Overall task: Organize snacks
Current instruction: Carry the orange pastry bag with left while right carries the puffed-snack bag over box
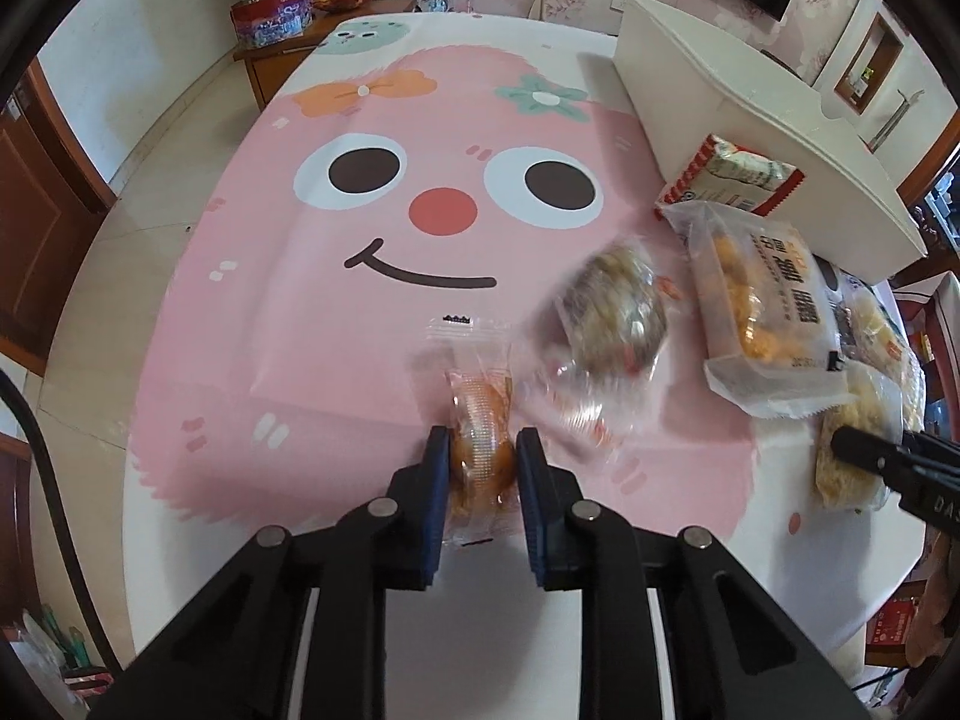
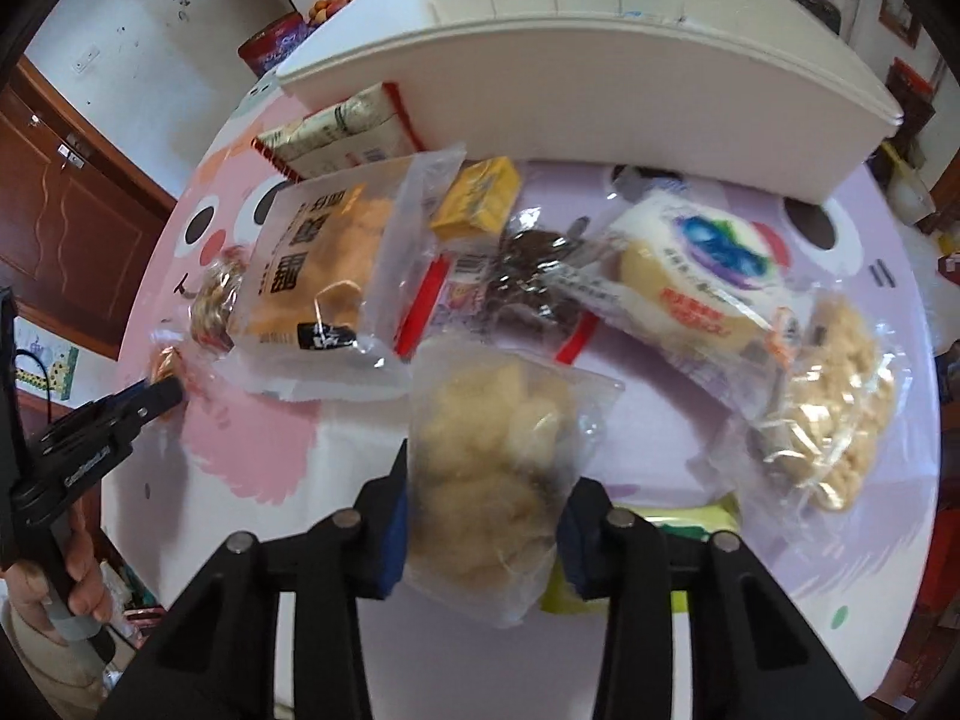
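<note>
My left gripper [image 1: 482,443] is shut on a small clear packet with an orange pastry [image 1: 480,420], its pads pressing both sides just above the pink cartoon tablecloth [image 1: 300,300]. In the right wrist view that gripper [image 2: 157,396] shows at the left edge with the packet [image 2: 167,360] at its tip. My right gripper [image 2: 486,504] is shut on a clear bag of pale puffed snacks [image 2: 498,468]; its black tip [image 1: 858,450] also shows in the left wrist view. A white bin [image 1: 750,120] [image 2: 600,90] stands behind the snack pile.
Loose snacks lie between the grippers and the bin: an orange-crisp bag [image 2: 312,264], a red-edged packet [image 2: 342,132], a yellow box [image 2: 477,198], a dark wrapper [image 2: 534,276], a round cake packet [image 2: 708,264], a puffed-rice packet [image 2: 834,408]. A blurred round snack [image 1: 612,312] lies beside my left gripper.
</note>
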Demonstrator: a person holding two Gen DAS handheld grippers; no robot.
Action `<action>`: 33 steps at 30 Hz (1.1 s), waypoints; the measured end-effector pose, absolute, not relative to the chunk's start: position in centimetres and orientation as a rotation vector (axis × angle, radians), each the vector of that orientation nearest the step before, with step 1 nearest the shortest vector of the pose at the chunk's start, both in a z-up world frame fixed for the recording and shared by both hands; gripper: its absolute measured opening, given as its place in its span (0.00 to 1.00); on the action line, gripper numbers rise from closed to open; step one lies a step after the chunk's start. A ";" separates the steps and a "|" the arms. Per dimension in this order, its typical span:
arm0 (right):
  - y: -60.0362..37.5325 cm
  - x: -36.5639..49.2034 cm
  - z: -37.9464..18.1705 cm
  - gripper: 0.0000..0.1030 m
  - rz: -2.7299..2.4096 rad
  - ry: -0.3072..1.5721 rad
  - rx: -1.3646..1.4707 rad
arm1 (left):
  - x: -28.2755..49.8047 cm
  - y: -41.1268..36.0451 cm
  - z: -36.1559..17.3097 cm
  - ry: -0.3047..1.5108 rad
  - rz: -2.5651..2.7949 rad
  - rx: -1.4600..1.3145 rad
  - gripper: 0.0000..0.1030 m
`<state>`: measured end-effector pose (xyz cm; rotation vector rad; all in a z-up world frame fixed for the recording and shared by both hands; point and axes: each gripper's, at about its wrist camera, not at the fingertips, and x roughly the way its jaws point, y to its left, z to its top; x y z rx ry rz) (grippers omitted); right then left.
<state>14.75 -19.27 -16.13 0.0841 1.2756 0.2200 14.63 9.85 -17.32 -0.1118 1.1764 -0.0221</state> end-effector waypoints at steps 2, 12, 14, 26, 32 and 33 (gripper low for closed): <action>-19.9 14.3 -15.4 0.38 0.217 1.257 0.096 | 13.9 9.8 -16.7 1.167 -0.031 -0.122 0.19; -21.6 13.3 -9.2 0.38 0.211 1.092 0.122 | 12.4 7.0 -9.6 1.020 -0.117 -0.088 0.19; -21.2 13.7 -7.7 0.38 0.207 1.048 0.112 | 12.9 5.7 -7.3 0.972 -0.147 -0.060 0.19; -23.7 19.7 2.8 0.38 0.176 0.806 0.081 | 20.3 -2.9 1.4 0.799 -0.258 -0.005 0.20; -24.9 24.4 4.7 0.38 0.145 0.777 0.079 | 25.2 -5.7 1.9 0.784 -0.250 0.008 0.20; -25.0 25.4 4.6 0.38 0.136 0.780 0.076 | 25.9 -5.9 1.7 0.787 -0.245 0.004 0.20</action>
